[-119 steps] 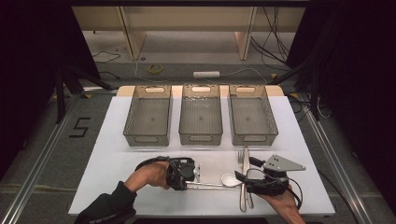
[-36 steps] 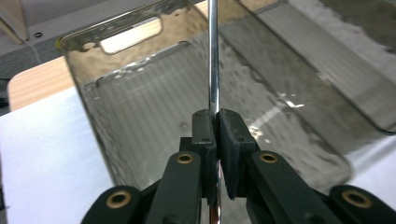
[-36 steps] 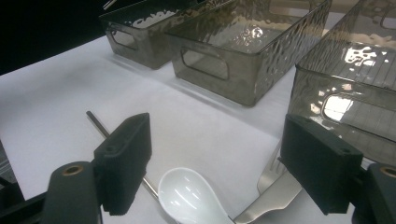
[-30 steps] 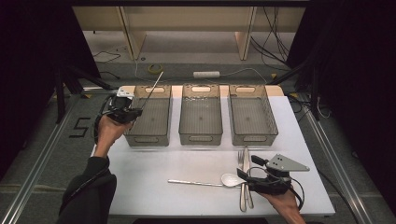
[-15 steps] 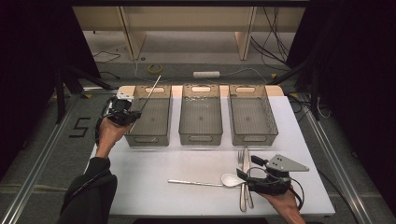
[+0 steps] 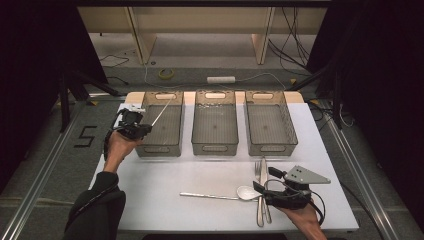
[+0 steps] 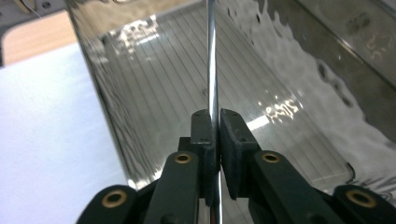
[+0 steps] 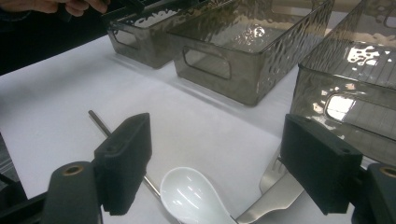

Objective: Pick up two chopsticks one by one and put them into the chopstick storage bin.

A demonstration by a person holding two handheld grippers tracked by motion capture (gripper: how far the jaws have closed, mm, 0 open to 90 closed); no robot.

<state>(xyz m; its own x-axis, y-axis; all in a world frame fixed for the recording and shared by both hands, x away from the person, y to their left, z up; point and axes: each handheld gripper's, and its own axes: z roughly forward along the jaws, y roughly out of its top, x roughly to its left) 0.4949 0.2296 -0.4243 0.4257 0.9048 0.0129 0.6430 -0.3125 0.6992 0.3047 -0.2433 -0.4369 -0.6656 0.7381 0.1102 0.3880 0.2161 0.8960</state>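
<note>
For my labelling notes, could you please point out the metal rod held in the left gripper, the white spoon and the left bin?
metal rod (image 7: 212, 56), left gripper view, on its shiny shaft above the jaws.
white spoon (image 8: 191, 193), right gripper view, on its bowl.
left bin (image 6: 159, 148), high view, on its near wall.

We read a single sign: a large black numeral "5" (image 6: 86, 136) marked on the grey floor (image 6: 45, 165) left of the white table (image 6: 320, 150).
</note>
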